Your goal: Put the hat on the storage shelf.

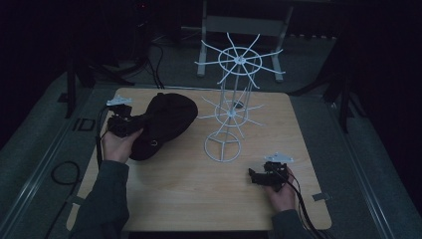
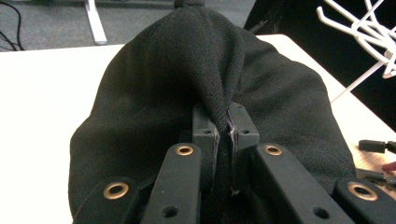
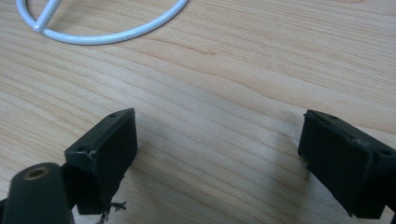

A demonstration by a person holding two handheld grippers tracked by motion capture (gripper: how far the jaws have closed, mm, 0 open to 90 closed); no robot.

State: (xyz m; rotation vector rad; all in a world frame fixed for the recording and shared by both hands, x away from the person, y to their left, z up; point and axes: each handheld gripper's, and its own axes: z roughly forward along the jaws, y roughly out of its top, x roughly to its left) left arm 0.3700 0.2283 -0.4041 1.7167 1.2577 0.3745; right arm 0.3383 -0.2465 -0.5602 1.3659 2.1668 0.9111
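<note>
A black knit hat point(image 1: 164, 124) lies on the left half of the wooden table point(image 1: 199, 194). My left gripper point(image 1: 130, 125) sits at its near left edge, shut on a raised fold of the hat's fabric point(image 2: 219, 100), which is pinched between the jaws in the left gripper view. A white wire rack point(image 1: 234, 99) with spoked arms stands upright at the table's middle. My right gripper point(image 1: 255, 177) rests low at the front right, open, with bare wood between its fingers point(image 3: 105, 154). The rack's round base ring point(image 3: 100, 37) lies just beyond it.
The far gripper point(image 2: 378, 147) peeks in at the right edge of the left gripper view. Behind the table stands a grey metal frame point(image 1: 244, 30) on a dark floor. Cables point(image 1: 303, 209) trail off the front right edge.
</note>
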